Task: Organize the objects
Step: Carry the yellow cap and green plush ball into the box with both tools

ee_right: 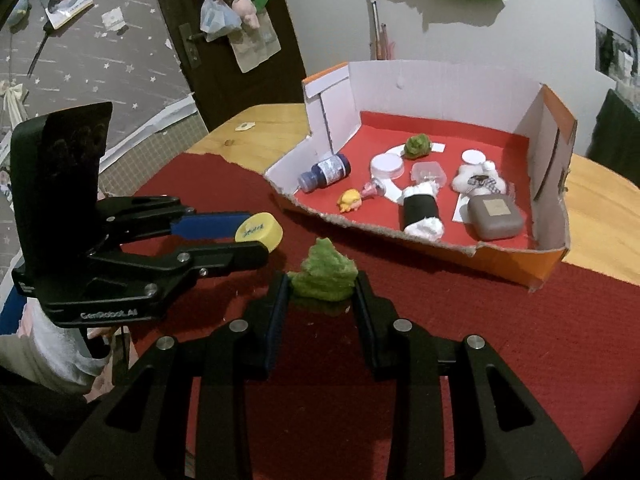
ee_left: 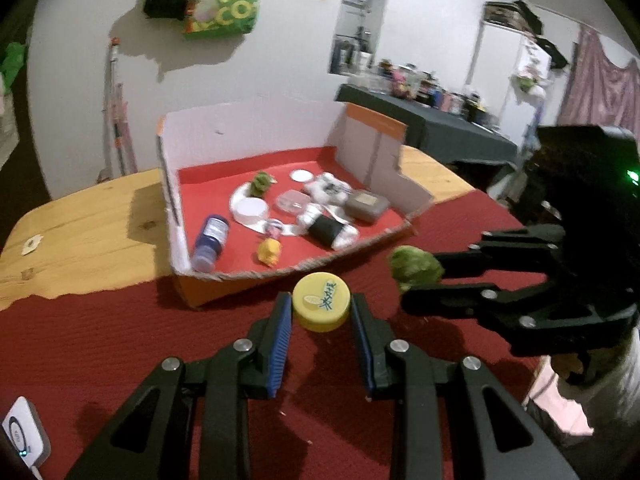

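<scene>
Both grippers are loaded and held clear of the red cloth [ee_left: 100, 340] that covers the near part of the table [ee_left: 80, 220]. The left gripper [ee_left: 322, 312] has its fingers closed against the sides of a yellow cap [ee_left: 321, 306]. The right gripper [ee_right: 322, 284] has its fingers closed on a green fuzzy toy [ee_right: 324, 276].

Just beyond them stands an open cardboard box [ee_right: 440, 76] with a torn front edge. It already holds a blue bottle [ee_right: 326, 172], a small yellow figure [ee_right: 350, 200], a second green toy [ee_right: 417, 145], a white lid [ee_right: 387, 165], a clear case [ee_right: 429, 173], a grey case [ee_right: 495, 216] and a black-and-white roll [ee_right: 420, 212].

Judgement: sorting is well advanced. The two held items are not yet in the box, and no other loose objects are visible on the cloth.
</scene>
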A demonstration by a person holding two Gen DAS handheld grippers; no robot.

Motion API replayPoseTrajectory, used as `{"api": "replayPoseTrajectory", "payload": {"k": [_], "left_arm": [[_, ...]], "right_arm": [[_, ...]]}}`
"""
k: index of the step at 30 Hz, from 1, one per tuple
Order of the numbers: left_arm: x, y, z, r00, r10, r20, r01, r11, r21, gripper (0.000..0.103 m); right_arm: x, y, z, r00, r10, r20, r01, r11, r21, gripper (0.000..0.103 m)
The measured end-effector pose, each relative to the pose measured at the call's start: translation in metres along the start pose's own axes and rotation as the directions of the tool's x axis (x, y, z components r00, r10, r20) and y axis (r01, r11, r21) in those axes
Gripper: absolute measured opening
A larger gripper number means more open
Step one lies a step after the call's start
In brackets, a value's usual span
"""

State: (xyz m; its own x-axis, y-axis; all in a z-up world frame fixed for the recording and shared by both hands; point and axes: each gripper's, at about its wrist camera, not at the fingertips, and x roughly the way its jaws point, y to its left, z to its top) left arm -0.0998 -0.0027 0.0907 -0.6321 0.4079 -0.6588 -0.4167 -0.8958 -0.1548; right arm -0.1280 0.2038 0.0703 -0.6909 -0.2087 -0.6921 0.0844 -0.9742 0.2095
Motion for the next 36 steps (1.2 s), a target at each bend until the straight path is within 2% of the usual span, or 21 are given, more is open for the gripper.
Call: {"api": "replayPoseTrajectory", "payload": {"k": [4, 10, 17, 22, 29, 36], "left_arm": [[0.005, 0.008, 0.023, 1.0, 0.01, -0.004, -0.011, 0.999, -0.047, 0.031], [0.035, 0.01, 0.071, 0.993, 0.105, -0.053, -0.105, 0.994, -0.007, 0.031], [0.089, 0.025, 0.11, 0.969, 0.184, -0.167, -0.189, 0.982, -0.015, 0.031], [0.121, 0.04, 0.123, 0.952, 0.179, -0.248, -0.201, 0.978, -0.063, 0.031], [0.154, 0.052, 0.126, 0.92, 0.239, -0.311, -0.264, 0.964, -0.039, 0.031], [0.169, 0.064, 0.13, 0.91, 0.238, -0.339, -0.275, 0.959, -0.067, 0.031]], "right_arm": [[-0.004, -0.006, 0.023, 0.999, -0.044, 0.009, 0.044, 0.999, -0.002, 0.031], [0.002, -0.023, 0.071, 0.989, -0.146, -0.009, 0.146, 0.989, -0.009, 0.031], [0.034, -0.059, 0.124, 0.961, -0.261, -0.091, 0.262, 0.965, 0.003, 0.031], [0.063, -0.085, 0.146, 0.935, -0.314, -0.166, 0.321, 0.947, 0.016, 0.031], [0.095, -0.109, 0.162, 0.912, -0.325, -0.25, 0.341, 0.94, 0.022, 0.031], [0.12, -0.12, 0.162, 0.889, -0.337, -0.311, 0.355, 0.935, 0.002, 0.031]]}}
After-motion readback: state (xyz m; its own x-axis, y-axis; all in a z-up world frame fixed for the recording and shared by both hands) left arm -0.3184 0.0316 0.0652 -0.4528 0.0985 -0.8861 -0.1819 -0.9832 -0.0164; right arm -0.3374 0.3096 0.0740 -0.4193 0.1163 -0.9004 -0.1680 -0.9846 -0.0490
